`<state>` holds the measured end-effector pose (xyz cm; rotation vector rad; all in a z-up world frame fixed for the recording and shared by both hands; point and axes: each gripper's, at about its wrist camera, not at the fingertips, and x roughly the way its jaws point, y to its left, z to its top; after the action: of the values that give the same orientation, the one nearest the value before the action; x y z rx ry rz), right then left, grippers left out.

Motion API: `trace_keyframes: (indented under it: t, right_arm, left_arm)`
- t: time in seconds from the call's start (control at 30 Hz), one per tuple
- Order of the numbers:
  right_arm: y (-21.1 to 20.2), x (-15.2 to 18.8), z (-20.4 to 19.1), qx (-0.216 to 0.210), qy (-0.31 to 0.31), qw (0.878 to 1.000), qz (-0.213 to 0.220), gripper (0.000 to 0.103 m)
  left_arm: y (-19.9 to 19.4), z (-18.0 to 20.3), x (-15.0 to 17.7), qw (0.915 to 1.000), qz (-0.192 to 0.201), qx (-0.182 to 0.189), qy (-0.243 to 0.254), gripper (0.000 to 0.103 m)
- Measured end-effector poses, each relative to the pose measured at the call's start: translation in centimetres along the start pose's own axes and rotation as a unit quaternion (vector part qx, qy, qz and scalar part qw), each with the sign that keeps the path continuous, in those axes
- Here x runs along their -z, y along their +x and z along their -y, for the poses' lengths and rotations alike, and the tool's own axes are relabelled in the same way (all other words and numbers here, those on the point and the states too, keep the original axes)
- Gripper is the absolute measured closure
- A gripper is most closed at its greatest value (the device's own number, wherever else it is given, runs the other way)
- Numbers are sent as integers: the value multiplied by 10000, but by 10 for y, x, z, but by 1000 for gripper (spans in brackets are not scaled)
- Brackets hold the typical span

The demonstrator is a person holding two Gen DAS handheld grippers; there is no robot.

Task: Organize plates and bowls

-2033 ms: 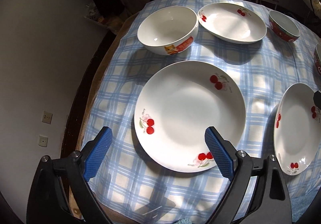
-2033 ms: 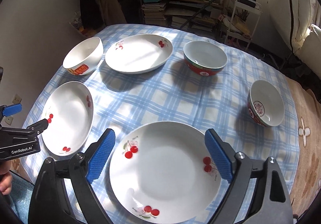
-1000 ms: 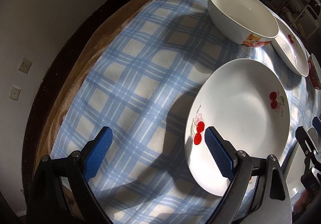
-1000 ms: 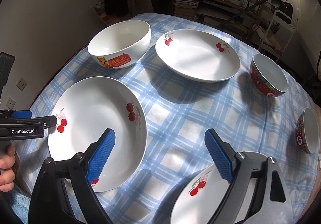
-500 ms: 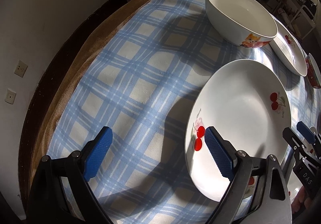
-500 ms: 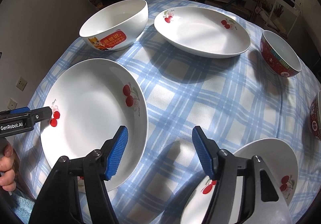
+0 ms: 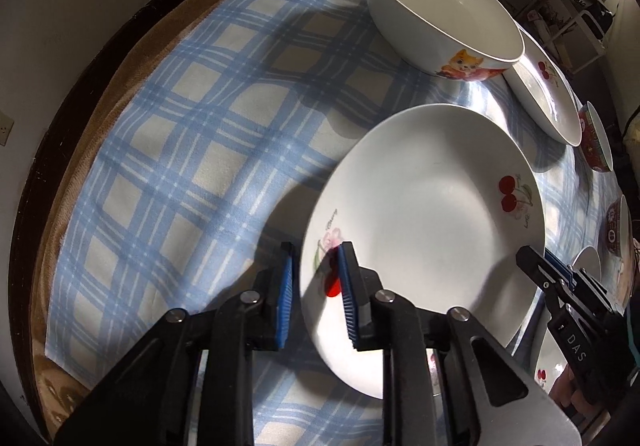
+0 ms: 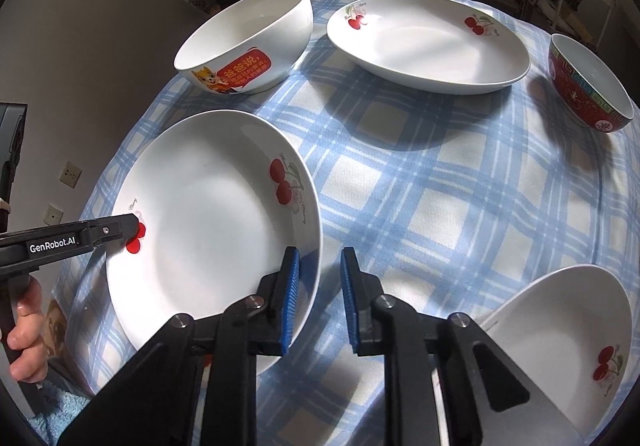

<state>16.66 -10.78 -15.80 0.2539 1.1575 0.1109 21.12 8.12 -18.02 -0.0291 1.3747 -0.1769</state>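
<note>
The left claw is clenched on the left rim of a white cherry-patterned plate, one blue pad under the rim and one over the printed cherries; its jaws have just been closing. The right claw is clenched on the right rim of the same plate, its jaws likewise just closed, one pad inside the plate and one outside it. The plate is carried by the bench, which is covered by a blue checked tablecloth. Beyond it a white bowl with a cartoon cat is seen, and to its right a second cherry plate. A red bowl stands at the far right. A third cherry plate lies near right.
</note>
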Motion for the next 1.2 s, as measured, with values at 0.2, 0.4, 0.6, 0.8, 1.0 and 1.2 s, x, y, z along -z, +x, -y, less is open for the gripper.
trace_keyframes:
  t: [0.2,0.4,0.6,0.8,1.0,1.2]
  right_arm:
    - [4,0,-2,-60,15,10000,-51,91]
    - [5,-1,4,-192,147,9996,-160,91]
    - [-3,0,7,-282,152,9991,-285,91]
    - [-23,-4,7,-293,111,9993,-195,91]
    - [-49,0,8,-302,72,9994,-148,92]
    - [-77,5,19,-207,95,9997,-83,92]
  left_arm:
    - [0,3,1,9998,60,-64,152,84]
    - [-8,14,3,9991,133,-208,332,84]
    - [-21,21,7,9987,220,-298,358,85]
    - [-36,25,11,9985,336,-252,360,85]
    - [-46,24,16,9990,284,-35,333,85]
    - [-64,46,21,9974,417,-11,581,84]
